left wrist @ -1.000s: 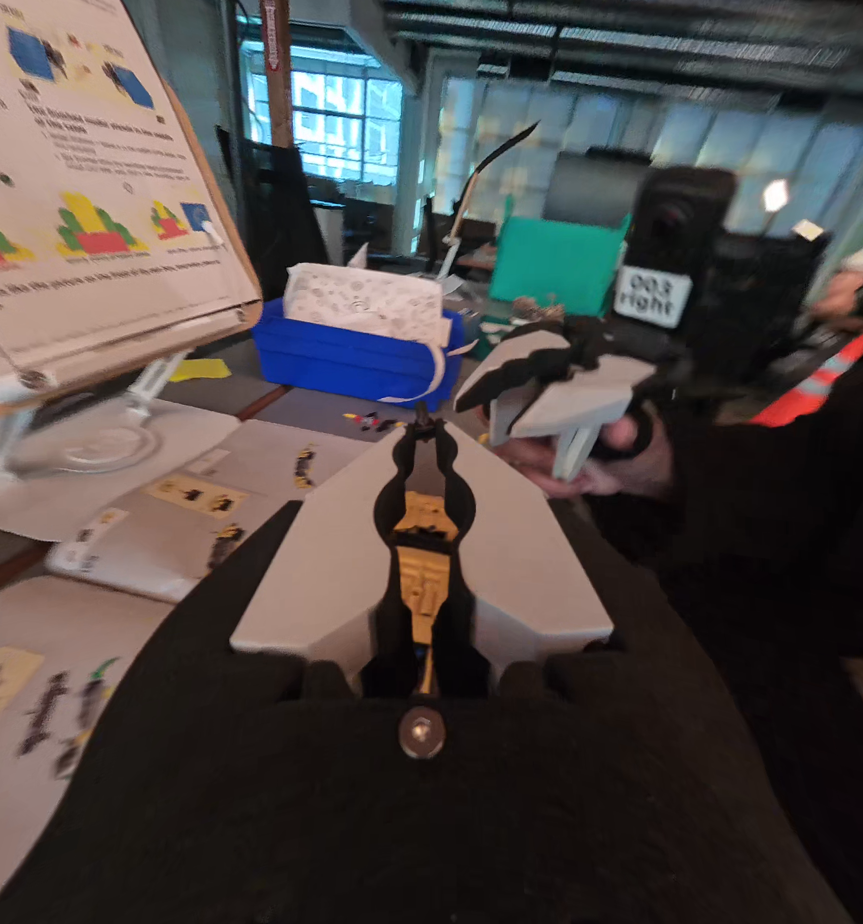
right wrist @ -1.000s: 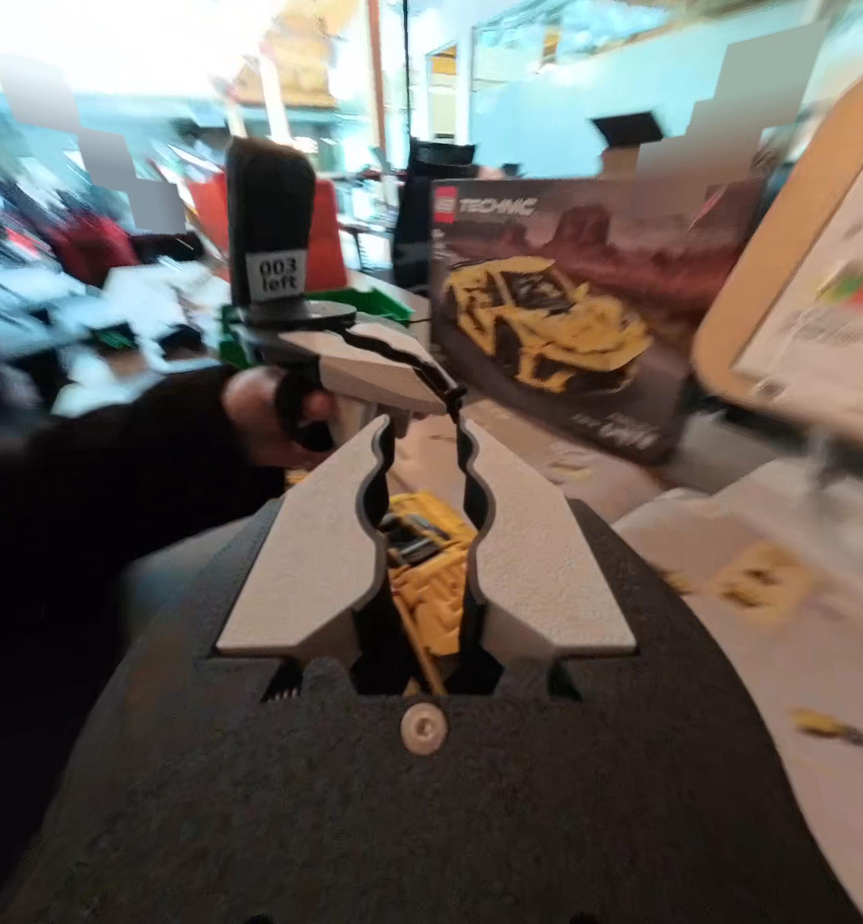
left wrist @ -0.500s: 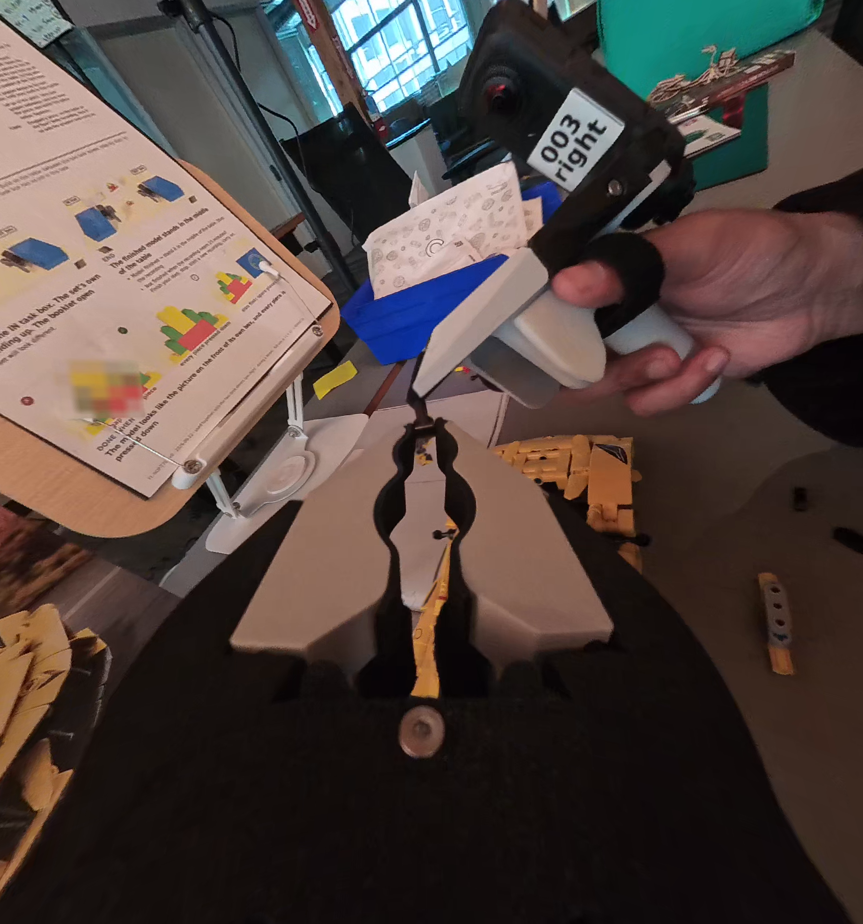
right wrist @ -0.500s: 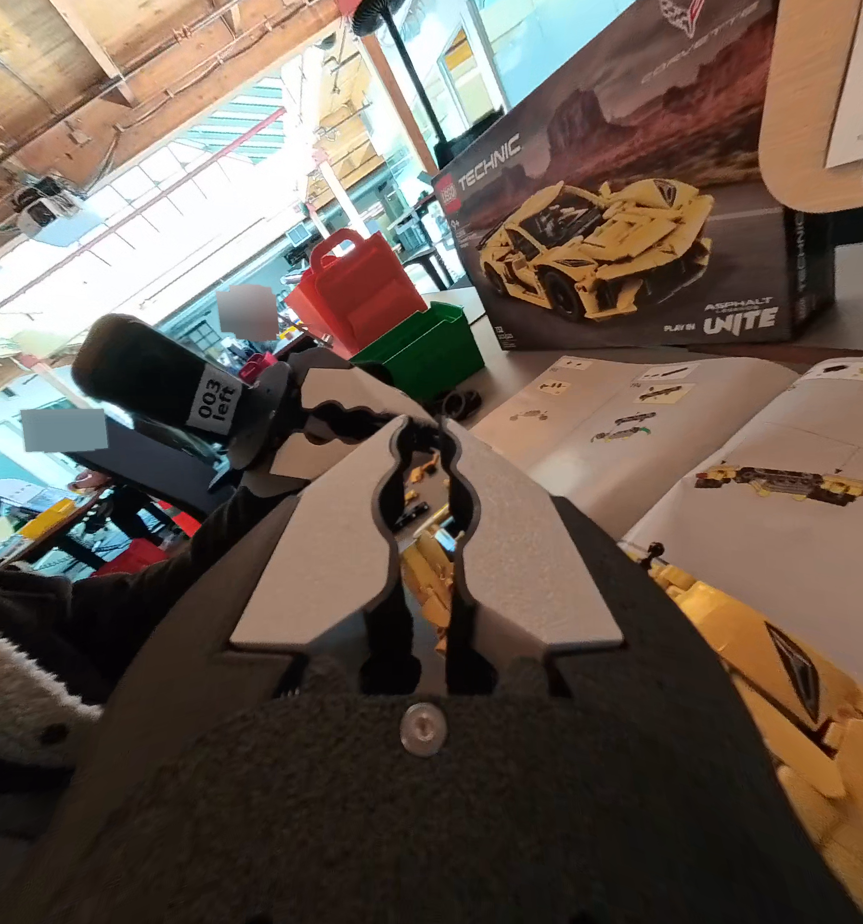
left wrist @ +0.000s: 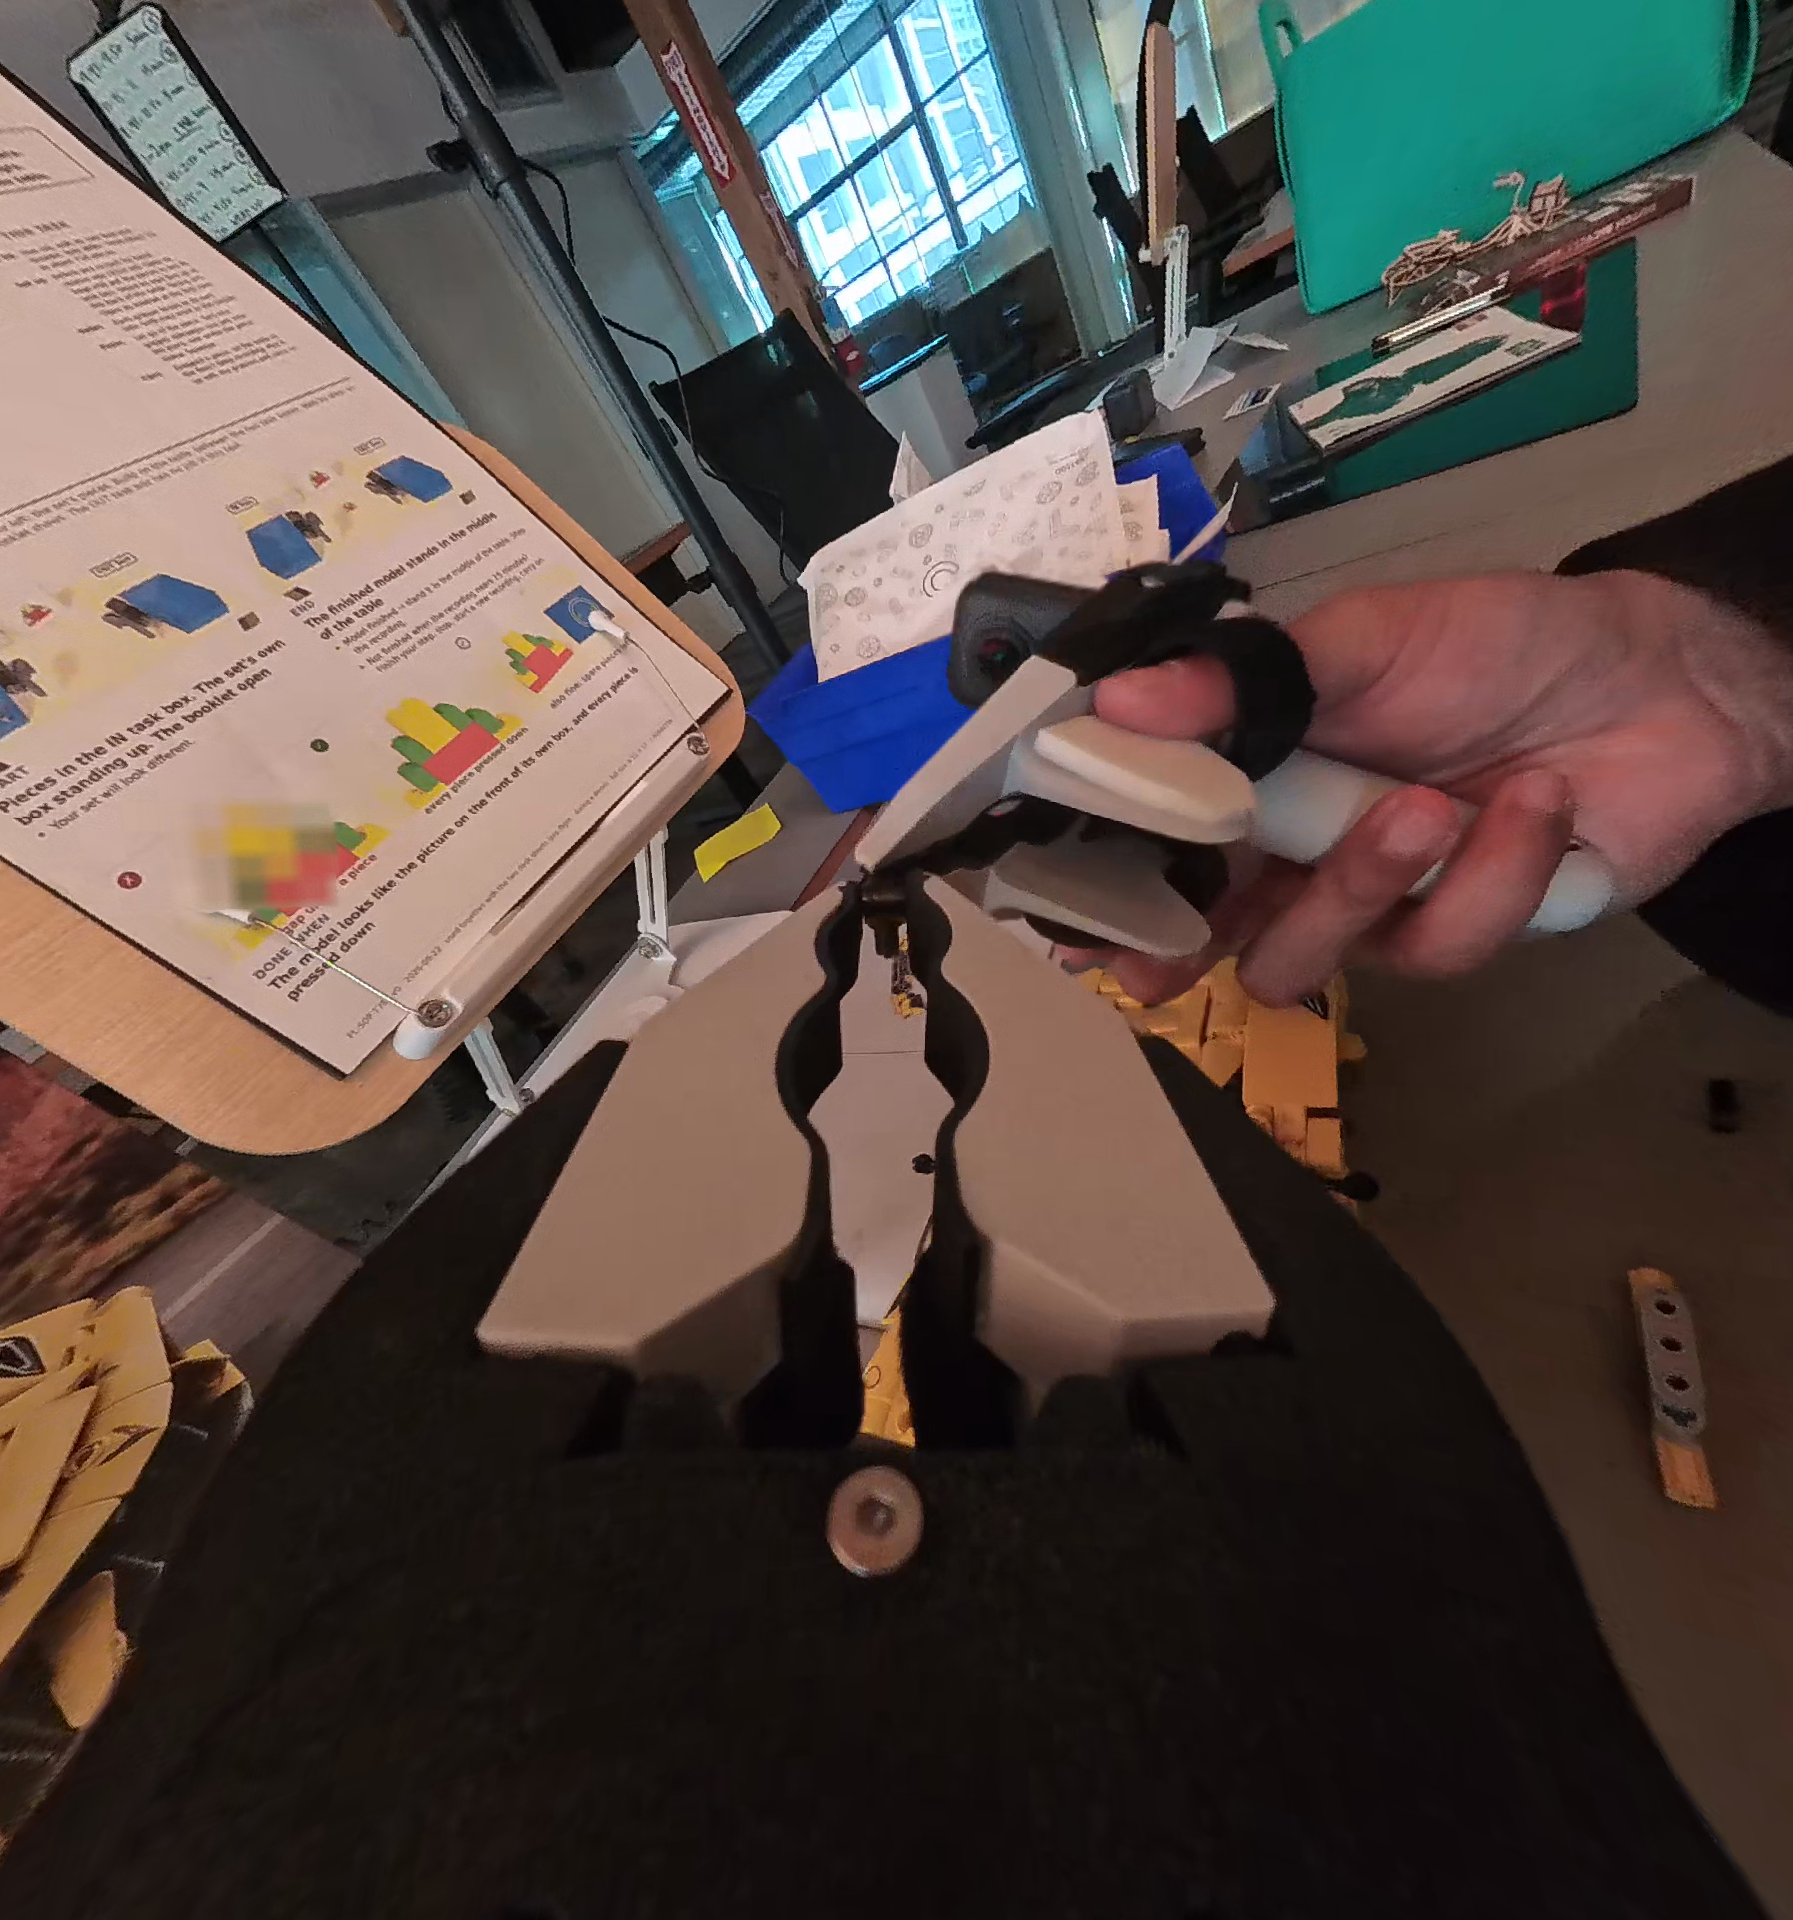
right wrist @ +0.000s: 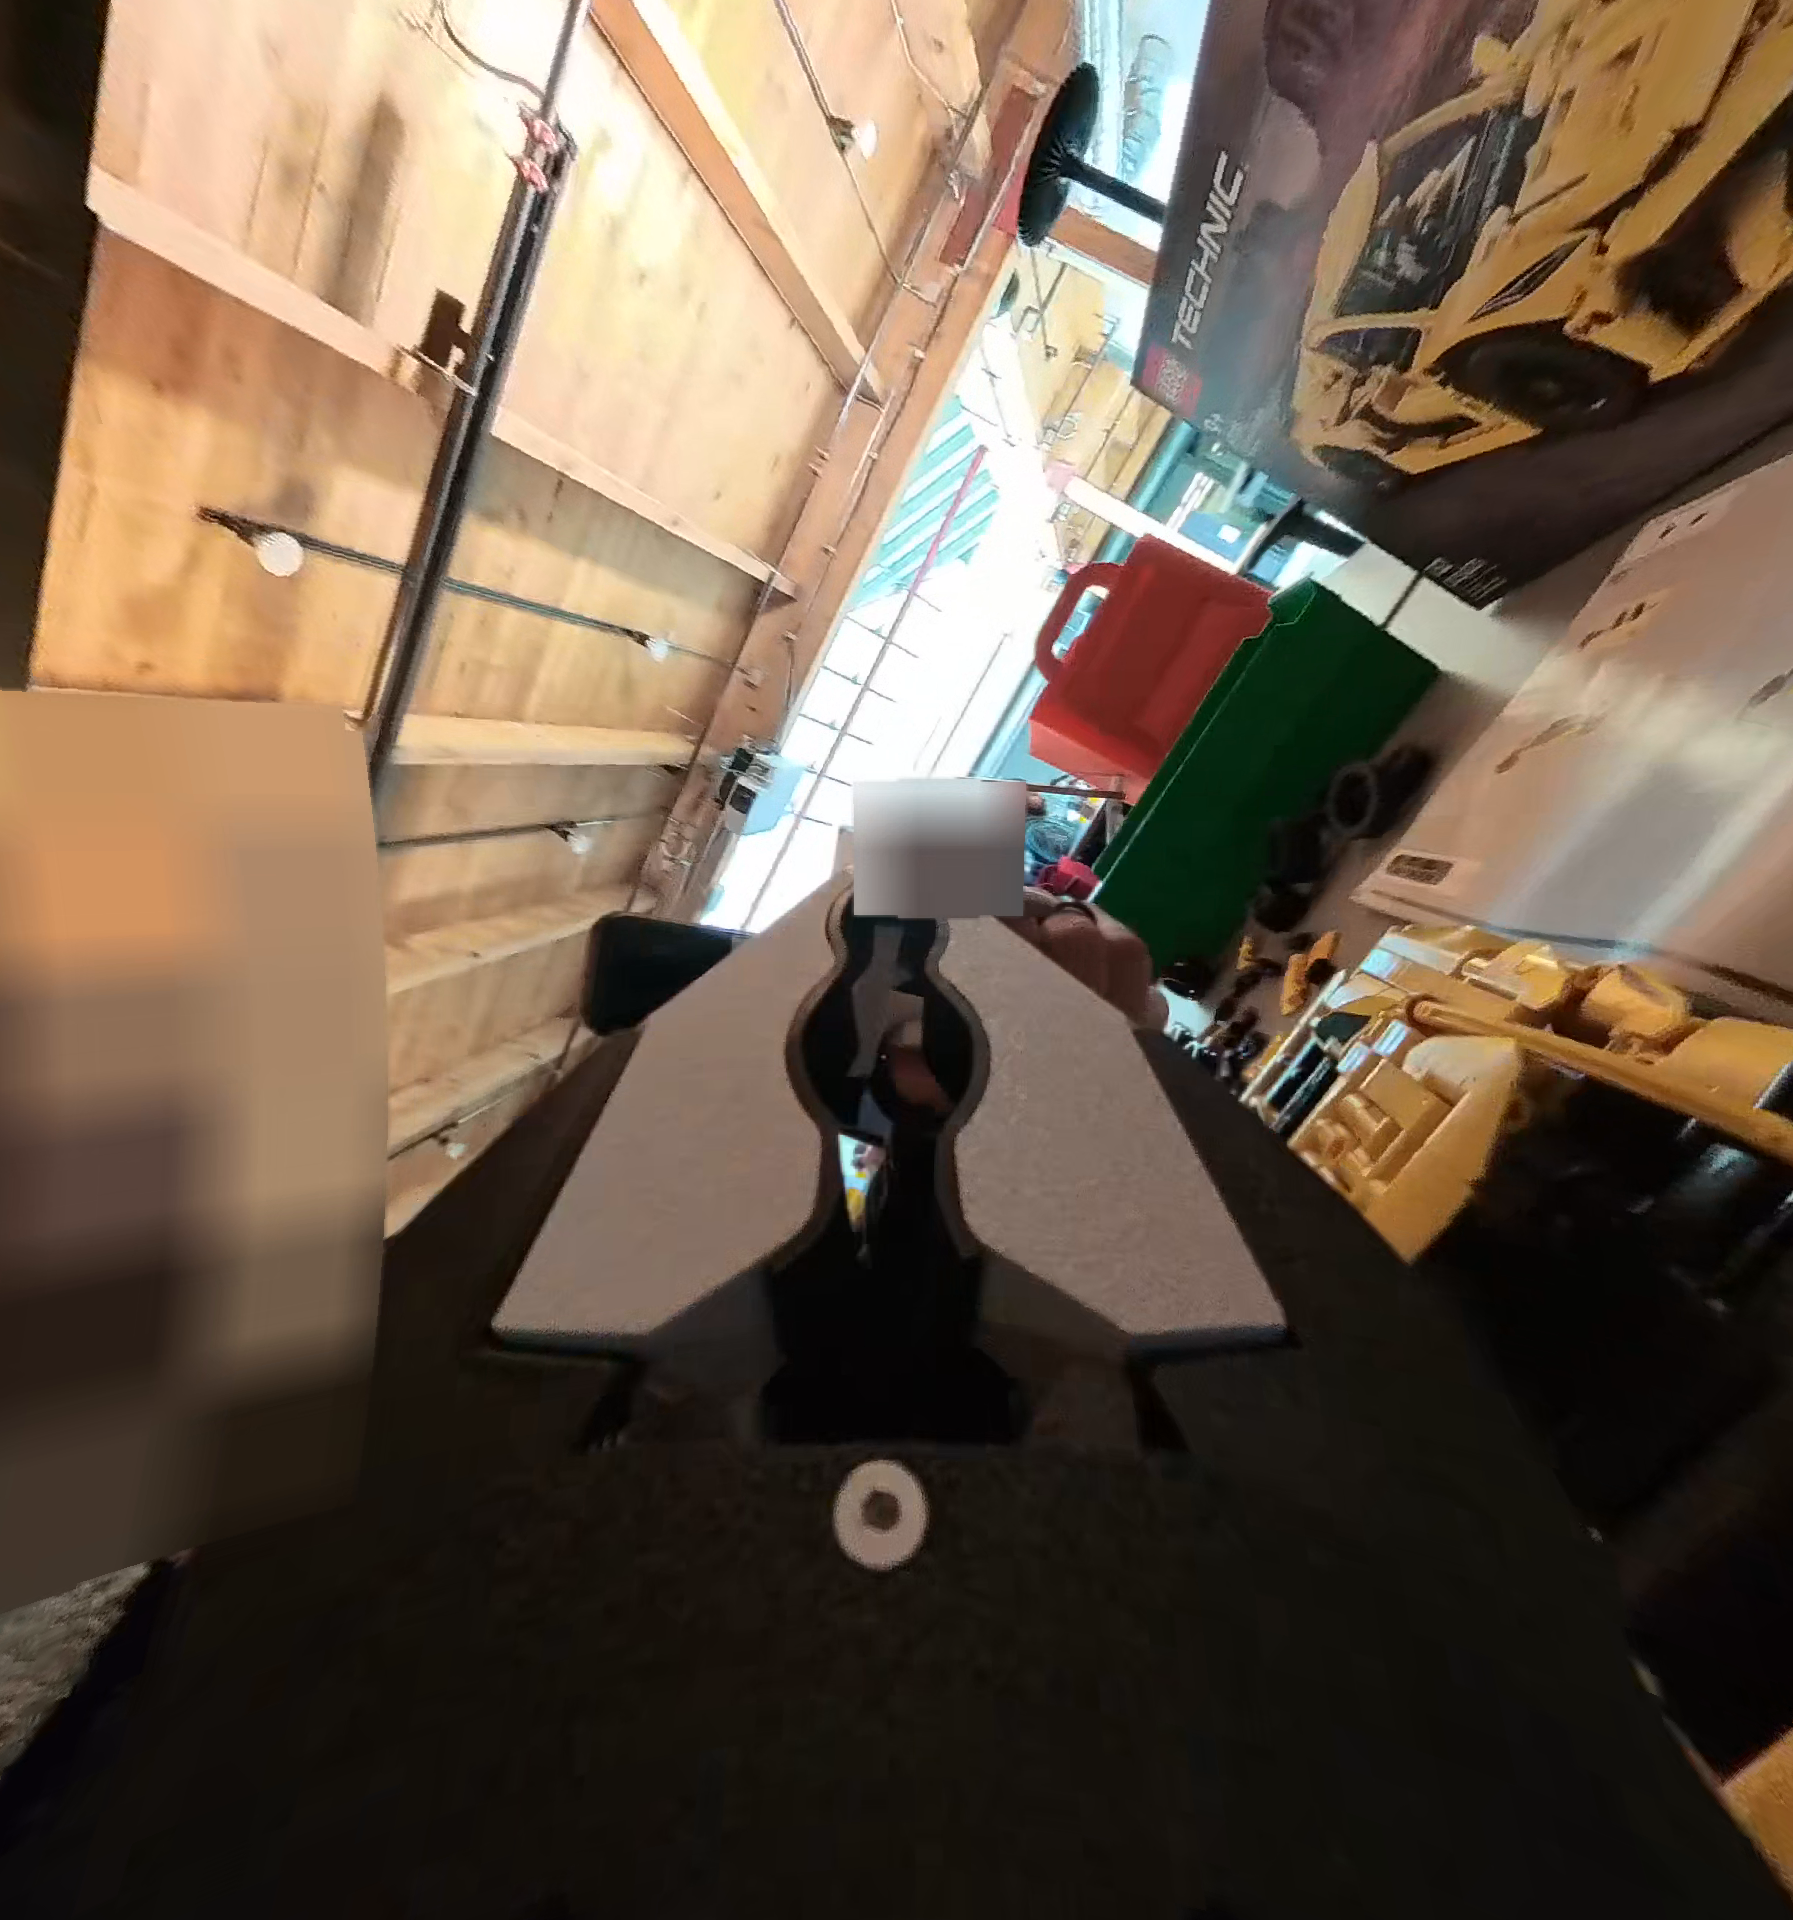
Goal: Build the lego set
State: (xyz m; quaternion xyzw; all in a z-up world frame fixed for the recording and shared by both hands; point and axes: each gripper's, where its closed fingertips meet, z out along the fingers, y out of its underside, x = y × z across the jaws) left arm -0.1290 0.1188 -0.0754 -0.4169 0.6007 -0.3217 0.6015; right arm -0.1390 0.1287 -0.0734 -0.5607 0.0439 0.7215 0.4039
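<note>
Right now the left gripper (left wrist: 884, 906), centre of the left wrist view, has its tips nearly together, pinched on a small black piece (left wrist: 879, 902) at the very tip; the wavy gap behind the tips shows white paper. Meeting it tip-to-tip from the upper right is the right gripper (left wrist: 876, 868), held in a bare hand (left wrist: 1494, 769), tips drawn together on that same small black piece, though what exactly it grips is too small to tell. In the right wrist view the right gripper (right wrist: 887, 920) is rolled sideways, jaws narrowed, a mosaic patch over the tips. Just below the hand, centre-right, sits the yellow lego car (left wrist: 1276, 1049), partly built, on the grey table (left wrist: 1598, 1091). Lower right: a loose yellow beam (left wrist: 1669, 1382) w/ holes, plus black pins (left wrist: 1721, 1103) at the right edge. Left & upper left: instruction sheet (left wrist: 248, 623) on a wooden stand. Behind, centre: blue bin (left wrist: 850, 717) w/ printed paper. Right wrist view, upper right: lego box (right wrist: 1494, 239); below it a green bin (right wrist: 1266, 769).
</note>
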